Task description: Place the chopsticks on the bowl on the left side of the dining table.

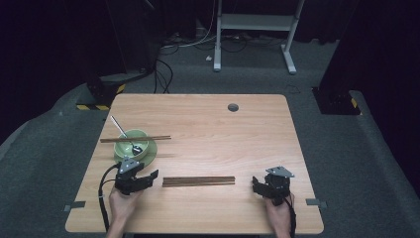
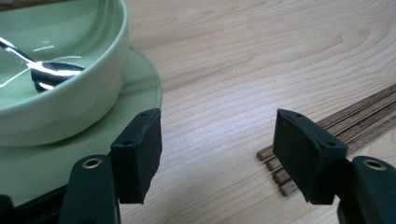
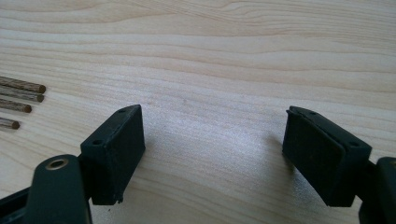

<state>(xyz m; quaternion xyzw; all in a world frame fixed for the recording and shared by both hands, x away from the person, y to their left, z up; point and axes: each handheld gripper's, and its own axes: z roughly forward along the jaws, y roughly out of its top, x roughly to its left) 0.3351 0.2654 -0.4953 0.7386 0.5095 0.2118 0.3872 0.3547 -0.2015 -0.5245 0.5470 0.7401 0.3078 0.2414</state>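
Both grippers, left (image 1: pixel 148 177) and right (image 1: pixel 256 184), rest spread and empty flanking the four dark wooden chopsticks (image 1: pixel 198 181) at the table's six o'clock, where an uneven pinch could scatter them toward the pale green ceramic bowl (image 1: pixel 131 144) at nine o'clock

Bare table (image 1: pixel 237 144) right of bowl (image 1: pixel 131 145), beyond chopsticks (image 1: pixel 198 181)

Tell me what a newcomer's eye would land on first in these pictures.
The green bowl on its plate at the table's left, with a spoon in it and chopsticks across its rim. Next, the row of chopsticks lying between the open left gripper and open right gripper.
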